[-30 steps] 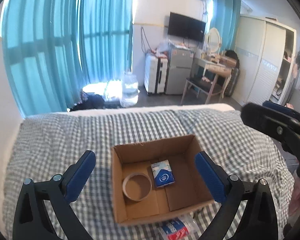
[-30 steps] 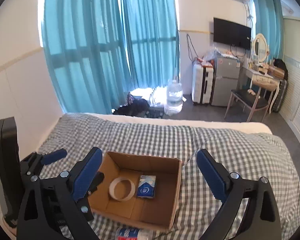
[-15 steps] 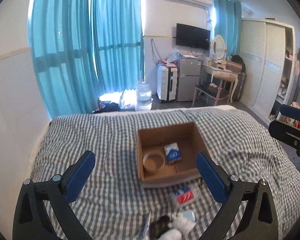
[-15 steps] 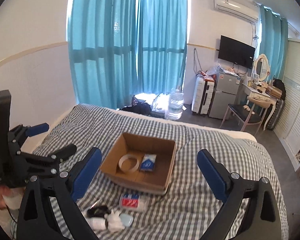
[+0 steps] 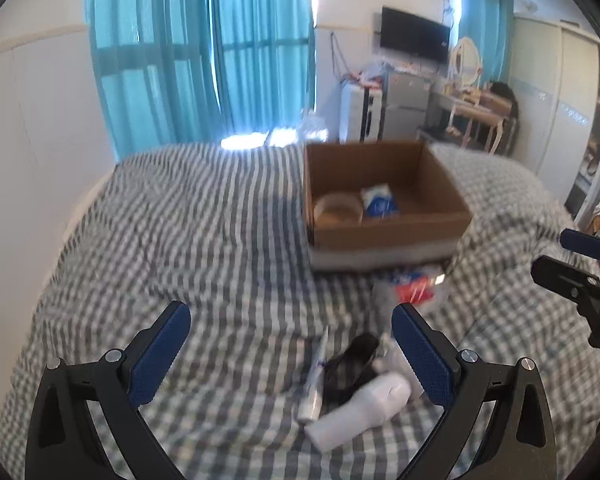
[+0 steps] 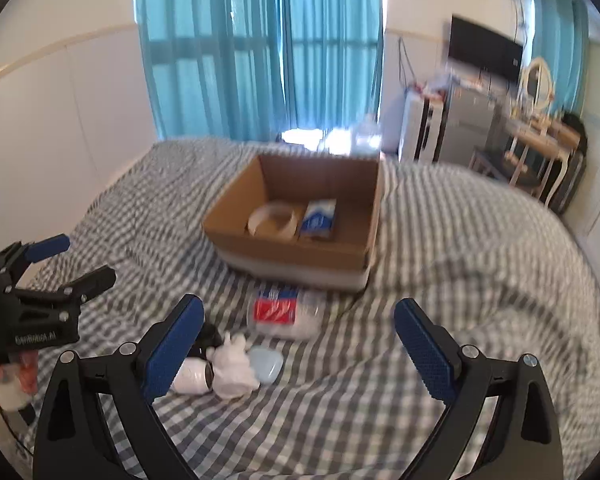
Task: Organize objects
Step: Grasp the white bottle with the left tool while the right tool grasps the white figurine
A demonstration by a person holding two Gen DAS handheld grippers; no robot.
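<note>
Left gripper [image 5: 290, 344]: low centre of the left wrist view, fingers spread wide with nothing between them, hanging over the bed; in the right wrist view it shows at the left edge [image 6: 68, 258], held by a hand [image 6: 2, 376].
Bed [image 5: 188, 240]: grey-and-white checked cover filling the middle of both views; both pictures are blurred.
White tube [image 5: 314, 376]: lower centre of the left wrist view, lying on the cover.
Black item [image 5: 350, 364]: just right of the tube, touching a white cylinder [image 5: 360, 412]; what it is cannot be told.
Pale blue case [image 6: 265, 362]: lower centre of the right wrist view, beside a crumpled white object [image 6: 234, 366].
Red-and-white packet [image 6: 284, 312]: on the cover just in front of the box.
Cardboard box [image 6: 284, 252]: centre of the frame, open, holding a tape roll [image 6: 274, 220] on the left and a blue-and-white tissue pack [image 6: 319, 218] on the right.
Right gripper [image 6: 300, 342]: low centre, fingers wide apart and empty.
</note>
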